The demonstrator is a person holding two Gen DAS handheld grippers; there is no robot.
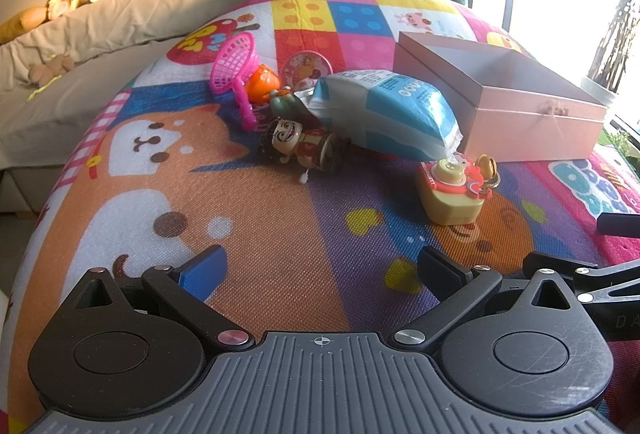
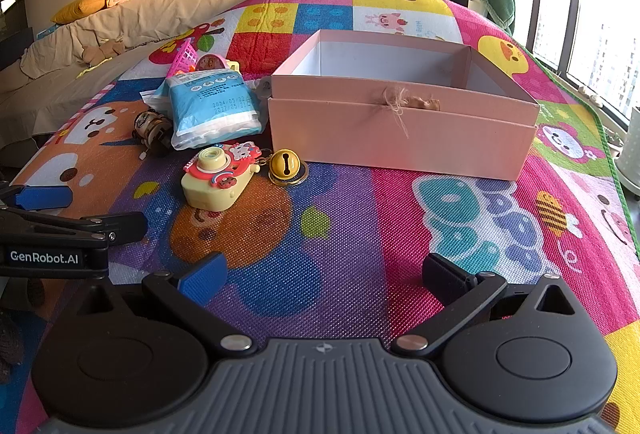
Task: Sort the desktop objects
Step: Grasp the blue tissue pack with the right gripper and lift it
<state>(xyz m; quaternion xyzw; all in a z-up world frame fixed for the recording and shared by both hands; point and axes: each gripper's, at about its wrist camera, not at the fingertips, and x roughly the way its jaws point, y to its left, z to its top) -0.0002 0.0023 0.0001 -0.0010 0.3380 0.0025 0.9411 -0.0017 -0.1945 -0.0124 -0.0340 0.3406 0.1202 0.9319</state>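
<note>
Toys in a loose cluster on the play mat (image 2: 340, 234), just left of the pink box (image 2: 400, 129)
Toy camera (image 2: 216, 173) nearest, bell (image 2: 285, 163) touching it; blue packet (image 2: 212, 105) leans over the wind-up figure (image 1: 304, 145) — left tool (image 1: 320, 270) and right tool (image 2: 324, 274) both spread wide, gripping nothing, above the mat

Home: sofa (image 2: 120, 21), play mat (image 2: 360, 234)
</note>
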